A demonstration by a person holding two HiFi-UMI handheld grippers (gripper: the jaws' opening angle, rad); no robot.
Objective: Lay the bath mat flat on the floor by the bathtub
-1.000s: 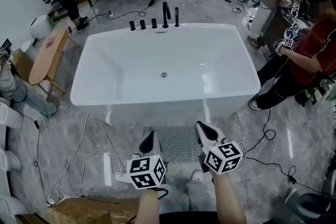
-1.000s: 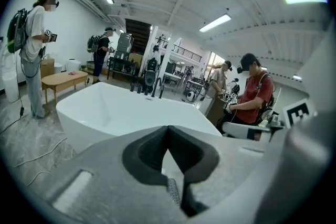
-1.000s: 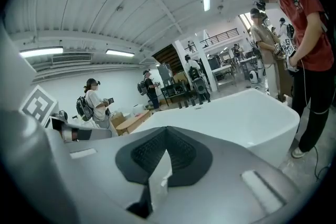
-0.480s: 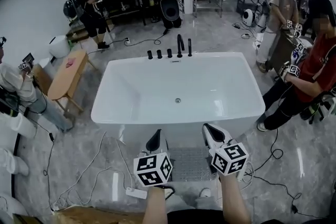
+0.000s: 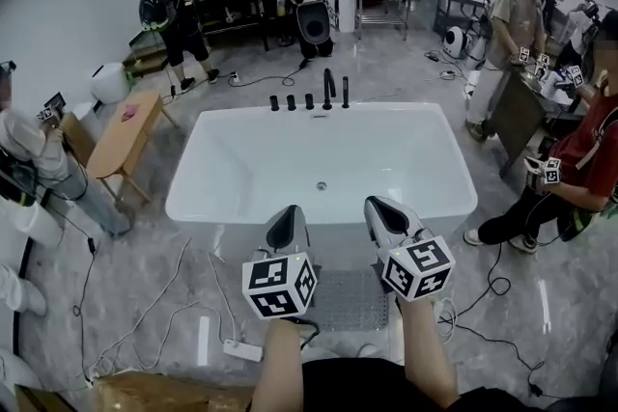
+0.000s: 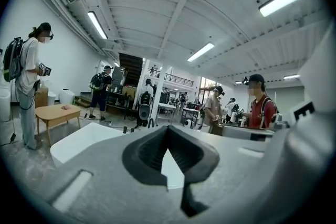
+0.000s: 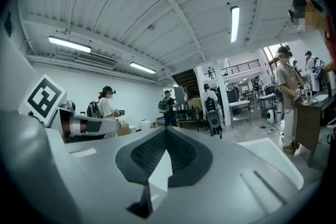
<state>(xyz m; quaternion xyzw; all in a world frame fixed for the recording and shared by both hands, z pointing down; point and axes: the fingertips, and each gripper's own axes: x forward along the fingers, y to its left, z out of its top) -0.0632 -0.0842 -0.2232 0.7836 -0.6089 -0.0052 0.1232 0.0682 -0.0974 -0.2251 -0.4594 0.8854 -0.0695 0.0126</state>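
so the grey textured rectangular bath mat [image 5: 350, 296] looks like it's lying flat on the glossy grey marble floor [image 5: 541, 304], right up against the front wall of the white freestanding bathtub [image 5: 241, 159]. its near part is hidden behind the tongs. both the left gripper [image 5: 287, 225] and right gripper [image 5: 383, 212] are held up above it, each pressed together on nothing. my guess is the mat is light, soft and floppy, maybe a bit grippy underneath. if it needs straightening, i'd pinch the two near corners, one per gripper, since a single pinch would probably let it fold.
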